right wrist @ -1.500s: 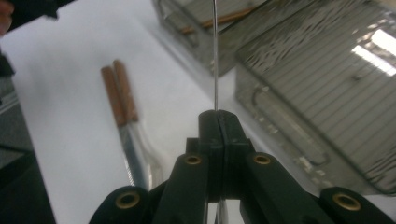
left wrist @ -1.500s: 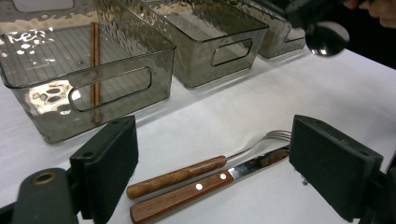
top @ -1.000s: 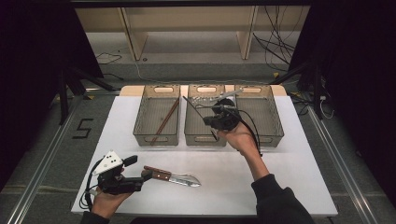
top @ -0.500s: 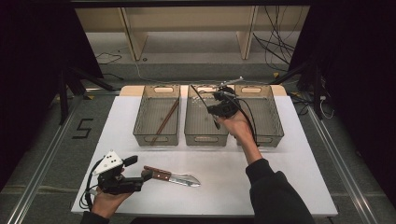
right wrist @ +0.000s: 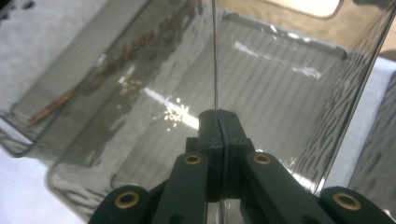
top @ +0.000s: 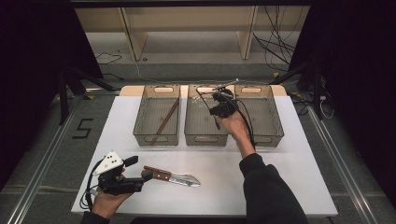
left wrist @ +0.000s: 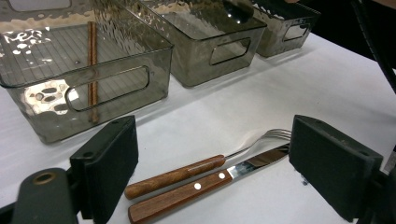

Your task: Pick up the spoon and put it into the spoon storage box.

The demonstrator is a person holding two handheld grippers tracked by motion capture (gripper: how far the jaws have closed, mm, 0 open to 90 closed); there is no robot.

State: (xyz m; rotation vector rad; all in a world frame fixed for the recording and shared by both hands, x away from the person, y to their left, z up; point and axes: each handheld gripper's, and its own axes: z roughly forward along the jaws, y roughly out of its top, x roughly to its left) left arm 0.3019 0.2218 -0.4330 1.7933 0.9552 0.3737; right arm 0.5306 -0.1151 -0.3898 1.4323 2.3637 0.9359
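Cutlery piece [right wrist: 215, 56], thin stiff metal, light and slippery, is pinched edge-on by the closed right hand-held gripper [right wrist: 218, 122], rising straight ahead over the middle bin [top: 206, 138]; a grip nearer its middle looks steadier. Since a second ago that hand-held gripper has swung toward the far rim. The left hand-held gripper [left wrist: 212, 163] gapes around a knife [left wrist: 205, 184] and fork [left wrist: 196, 169] on the table [top: 271, 168].

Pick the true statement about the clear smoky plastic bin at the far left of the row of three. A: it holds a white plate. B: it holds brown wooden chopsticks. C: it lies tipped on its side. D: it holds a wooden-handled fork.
B: brown wooden chopsticks lie slantwise in the upright leftmost clear smoky plastic bin; the wooden-handled fork lies on the white table.
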